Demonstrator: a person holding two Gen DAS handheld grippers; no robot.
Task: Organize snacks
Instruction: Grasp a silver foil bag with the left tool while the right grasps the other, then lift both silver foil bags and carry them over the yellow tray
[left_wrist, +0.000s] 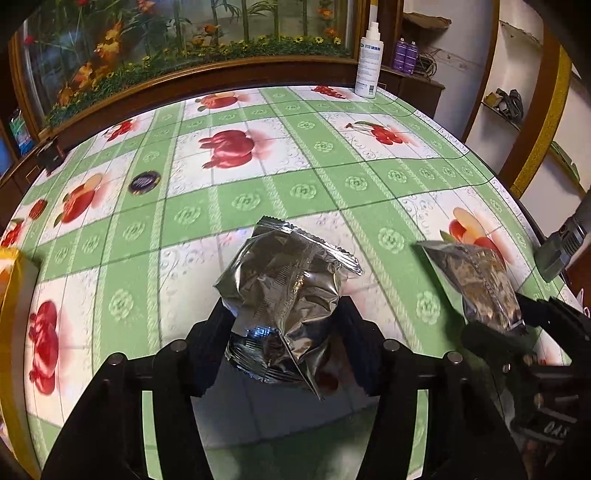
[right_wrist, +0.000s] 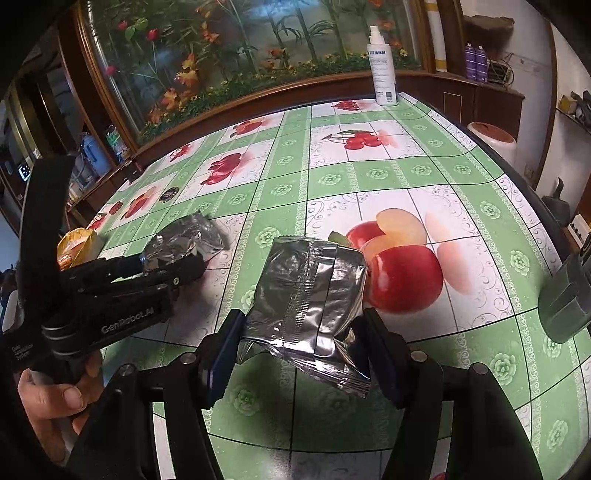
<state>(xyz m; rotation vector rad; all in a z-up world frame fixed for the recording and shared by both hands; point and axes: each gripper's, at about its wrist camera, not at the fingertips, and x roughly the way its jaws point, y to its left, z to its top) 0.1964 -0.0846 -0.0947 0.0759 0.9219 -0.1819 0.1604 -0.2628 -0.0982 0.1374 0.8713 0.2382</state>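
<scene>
Presently, the left claw (left_wrist: 282, 321) is seen clamped on a crumpled silver snack packet (left_wrist: 284, 284); its two black fingers (left_wrist: 216, 332) press the packet's sides, partly closed to the packet's width. From the left wrist view, the packet stands between the pads, its crimped top edge pointing toward 12 o'clock above the table (left_wrist: 332, 177), which is covered in a green and white fruit-print cloth.

The right claw (right_wrist: 301, 332) is likewise closed on a second silver snack packet (right_wrist: 314, 291), gripped at both sides by the blue-padded fingers (right_wrist: 221, 354); the jaws are held about half apart by the packet's bulk. This packet is held above the cloth, just beside a printed red apple at 2 o'clock.

In the right wrist view, the left claw with its packet is noted at 9 o'clock, with the person's hand (right_wrist: 51, 395) wrapped round its handle at 8 o'clock. A yellow packet (right_wrist: 79, 245) is recorded beyond it, at 10 o'clock, by the table's left edge.

Further out, a small dark round item (left_wrist: 144, 182) lies on the cloth at 11 o'clock in the left wrist view. A white spray bottle (left_wrist: 369, 62) stands upright at the table's far edge, at 1 o'clock, before a glazed wooden cabinet (left_wrist: 184, 37) holding artificial flowers. Two purple cans (left_wrist: 406, 55) are observed on a shelf just right of the bottle.
</scene>
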